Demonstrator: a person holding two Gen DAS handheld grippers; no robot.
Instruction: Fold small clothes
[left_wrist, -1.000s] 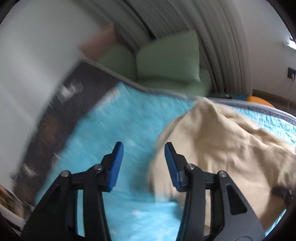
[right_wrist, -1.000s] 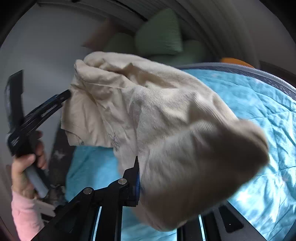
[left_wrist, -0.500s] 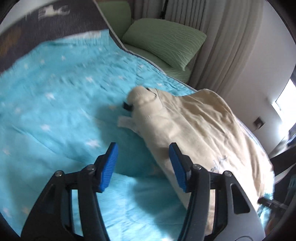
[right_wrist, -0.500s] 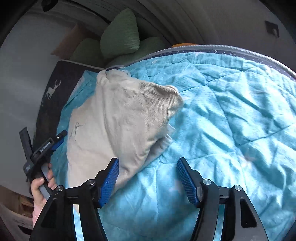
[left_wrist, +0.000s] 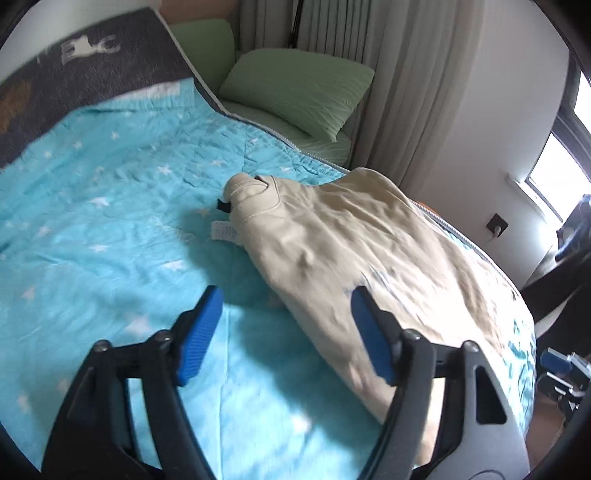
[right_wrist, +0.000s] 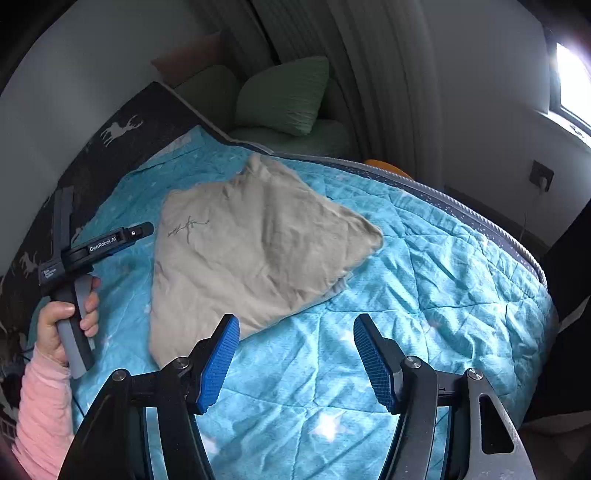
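Observation:
A beige small garment (right_wrist: 258, 251) lies spread on the turquoise star quilt (right_wrist: 424, 280), its printed mark facing up. In the left wrist view the same garment (left_wrist: 369, 240) stretches away to the right, with a collar and a white label at its far end. My left gripper (left_wrist: 288, 328) hovers over its near edge. Its jaws are opening; cloth shows between the blue pads, but they do not press on it. A hand (right_wrist: 70, 317) in a pink sleeve holds that left gripper (right_wrist: 140, 230) beside the garment. My right gripper (right_wrist: 297, 343) stands open and empty over bare quilt, just short of the garment.
Green pillows (left_wrist: 295, 92) lie at the head of the bed by grey curtains (left_wrist: 406, 74). A dark blanket with deer prints (right_wrist: 122, 129) runs along the left side. The quilt's piped edge (right_wrist: 480, 221) drops off on the right, near a wall socket (right_wrist: 541, 177).
A second ago the right gripper held the garment up in the air. It has let go and drawn back; the garment now lies flat. The left gripper's jaws have widened and swung over the garment's edge.

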